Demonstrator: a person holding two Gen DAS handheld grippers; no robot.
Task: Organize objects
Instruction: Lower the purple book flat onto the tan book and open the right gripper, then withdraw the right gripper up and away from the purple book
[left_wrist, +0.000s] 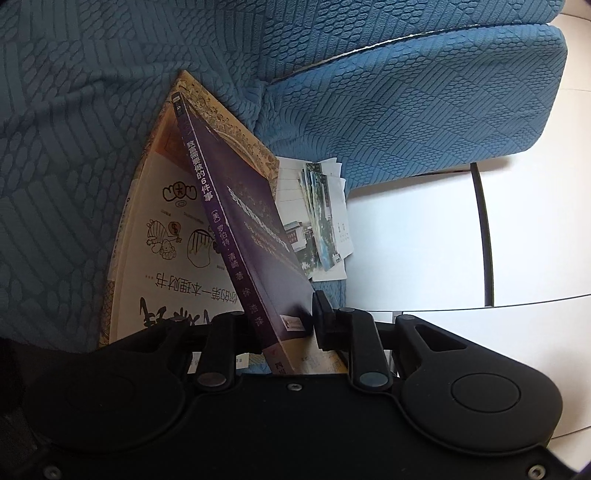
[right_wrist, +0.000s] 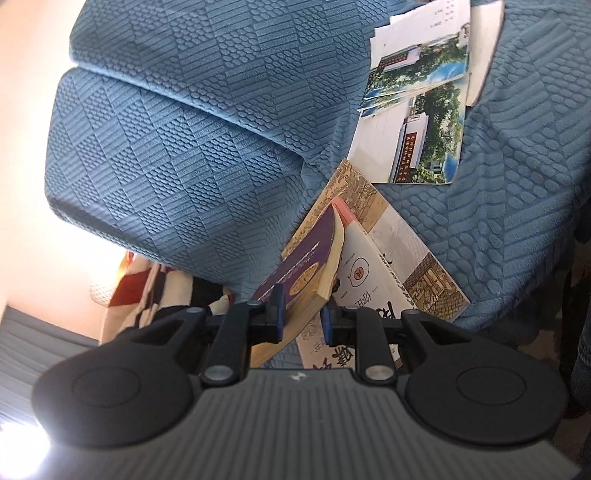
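Note:
A purple paperback book (left_wrist: 243, 206) stands tilted on edge on a blue sofa seat (left_wrist: 74, 147). My left gripper (left_wrist: 280, 325) is shut on its spine end. My right gripper (right_wrist: 303, 317) is shut on the other end of the same purple book (right_wrist: 303, 266), at its page edges. Under it lies a white cartoon-cover book (left_wrist: 166, 240), also in the right wrist view (right_wrist: 365, 273), on top of a tan illustrated book (right_wrist: 417, 266). A pile of photo postcards (right_wrist: 417, 122) lies further along the seat; it also shows in the left wrist view (left_wrist: 321, 218).
The sofa's blue textured cushions (right_wrist: 184, 147) surround the books. White floor tiles (left_wrist: 424, 240) and a dark thin sofa leg (left_wrist: 484, 236) lie beyond the seat's edge. A patterned cloth bag (right_wrist: 147, 295) sits beside the sofa.

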